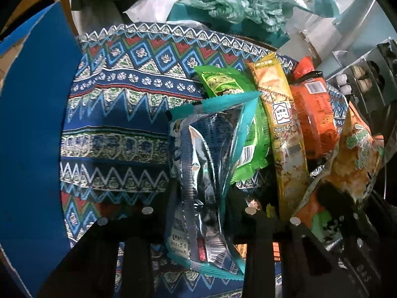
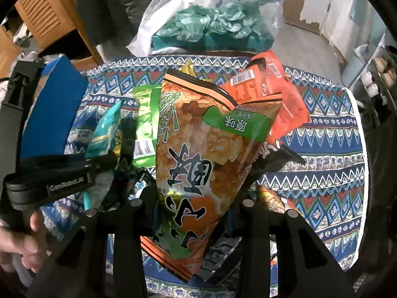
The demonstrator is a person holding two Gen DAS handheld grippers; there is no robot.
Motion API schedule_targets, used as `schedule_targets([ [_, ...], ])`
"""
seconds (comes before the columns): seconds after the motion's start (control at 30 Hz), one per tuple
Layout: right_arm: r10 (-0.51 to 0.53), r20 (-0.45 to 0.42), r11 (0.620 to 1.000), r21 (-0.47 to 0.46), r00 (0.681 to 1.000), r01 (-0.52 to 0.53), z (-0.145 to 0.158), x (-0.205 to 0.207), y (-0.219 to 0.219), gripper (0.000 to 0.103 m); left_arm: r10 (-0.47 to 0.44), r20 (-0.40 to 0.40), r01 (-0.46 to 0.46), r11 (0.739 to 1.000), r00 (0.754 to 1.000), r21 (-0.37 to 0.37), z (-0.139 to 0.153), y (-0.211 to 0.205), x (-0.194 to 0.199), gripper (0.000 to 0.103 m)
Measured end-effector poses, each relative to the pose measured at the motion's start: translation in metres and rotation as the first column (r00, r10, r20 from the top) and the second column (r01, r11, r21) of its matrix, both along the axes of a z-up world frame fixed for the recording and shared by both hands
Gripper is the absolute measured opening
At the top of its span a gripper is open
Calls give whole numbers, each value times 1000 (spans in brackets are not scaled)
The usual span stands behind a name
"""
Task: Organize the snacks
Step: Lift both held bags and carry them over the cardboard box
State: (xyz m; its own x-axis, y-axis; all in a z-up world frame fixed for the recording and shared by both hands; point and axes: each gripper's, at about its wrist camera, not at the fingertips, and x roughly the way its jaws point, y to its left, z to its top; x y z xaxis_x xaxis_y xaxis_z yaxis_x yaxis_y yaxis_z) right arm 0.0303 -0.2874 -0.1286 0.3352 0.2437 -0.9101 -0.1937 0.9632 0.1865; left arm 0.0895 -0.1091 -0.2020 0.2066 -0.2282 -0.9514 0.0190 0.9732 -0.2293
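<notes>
My left gripper (image 1: pixel 198 213) is shut on a teal-and-silver snack packet (image 1: pixel 208 164), held above the patterned cloth (image 1: pixel 111 114). Beside it lie a green packet (image 1: pixel 223 84), a yellow packet (image 1: pixel 280 114) and an orange-red packet (image 1: pixel 315 116). My right gripper (image 2: pixel 193 206) is shut on an orange rice-cracker bag (image 2: pixel 198 154) with a green label, held above the cloth (image 2: pixel 322 164). That bag also shows at the right of the left wrist view (image 1: pixel 352 154). The left gripper (image 2: pixel 62 173) with its teal packet (image 2: pixel 104 134) shows at the left of the right wrist view.
A blue box (image 1: pixel 32 134) stands at the table's left edge, also in the right wrist view (image 2: pixel 54 109). A red packet (image 2: pixel 280 92) and a green packet (image 2: pixel 146 119) lie behind the held bag. Plastic bags and a teal box (image 2: pixel 211 29) sit beyond the table's far edge.
</notes>
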Motion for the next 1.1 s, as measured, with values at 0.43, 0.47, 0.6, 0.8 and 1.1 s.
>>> schedule_targets([
  [0.43,41,38,999,-5,998,-41,17,-5,20,38,-3,16,4,999,1000,-49,16,27,-20,21],
  [0.47,47,43,999,-8,998,-47,19,-5,22,38,-8,25,9,999,1000,-45,19,27,-21,21],
  [0.6,63,56,998,-12,996,-62,25,-6,29,38,-22,51,24,999,998,-41,28,29,-27,21],
  [0.8,83,77,997,-5,994,-83,36,-8,39,38,-15,77,20,998,997,-62,47,43,-34,21],
  [1.1,125,114,992,10,986,-127,59,-11,60,38,-20,168,23,1000,986,-18,83,65,-46,21],
])
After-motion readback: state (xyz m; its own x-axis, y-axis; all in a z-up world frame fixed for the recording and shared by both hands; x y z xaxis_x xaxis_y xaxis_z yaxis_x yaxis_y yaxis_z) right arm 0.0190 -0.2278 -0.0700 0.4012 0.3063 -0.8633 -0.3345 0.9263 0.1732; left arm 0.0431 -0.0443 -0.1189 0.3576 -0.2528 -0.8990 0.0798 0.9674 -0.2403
